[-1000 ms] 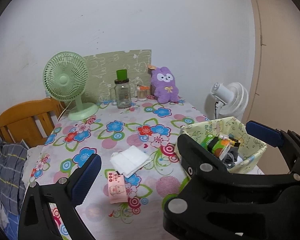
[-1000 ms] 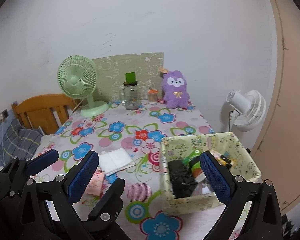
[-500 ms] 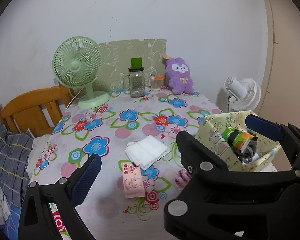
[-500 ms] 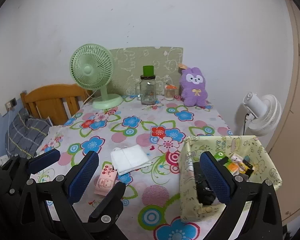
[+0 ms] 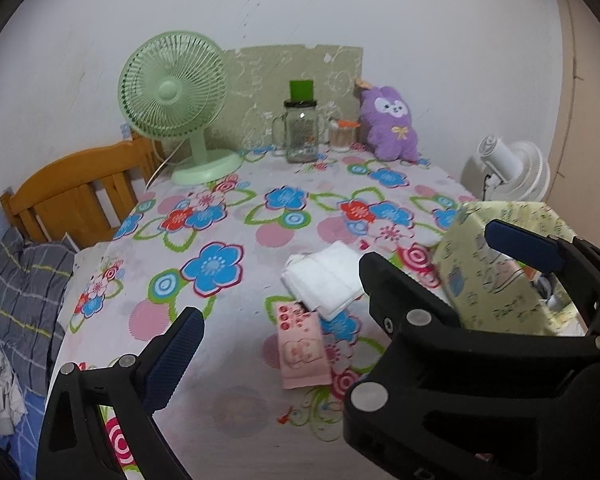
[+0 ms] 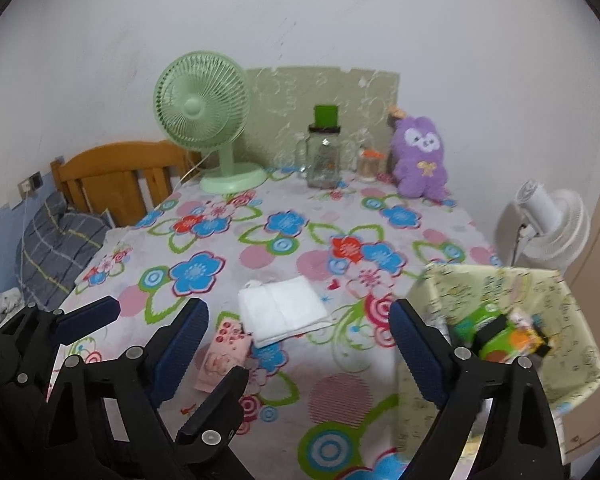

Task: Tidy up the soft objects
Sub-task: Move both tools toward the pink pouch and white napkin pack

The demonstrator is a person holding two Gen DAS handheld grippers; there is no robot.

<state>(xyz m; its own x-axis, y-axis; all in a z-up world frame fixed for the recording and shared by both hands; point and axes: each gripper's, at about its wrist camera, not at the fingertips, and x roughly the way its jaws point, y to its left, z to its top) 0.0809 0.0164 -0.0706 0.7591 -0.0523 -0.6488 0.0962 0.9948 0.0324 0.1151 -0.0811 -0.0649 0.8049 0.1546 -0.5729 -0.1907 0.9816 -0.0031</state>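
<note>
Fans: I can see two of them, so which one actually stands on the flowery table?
The green fan stands on the tablecloth at the back left corner, in front of the wall. The white fan is off the table, beyond its right edge.

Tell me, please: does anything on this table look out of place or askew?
Two soft things lie loose mid-table: the folded white cloth sits askew, one corner overlapping the pink tissue pack. The yellow fabric basket sags at the table's right edge. Nothing spilled or damaged shows.
</note>
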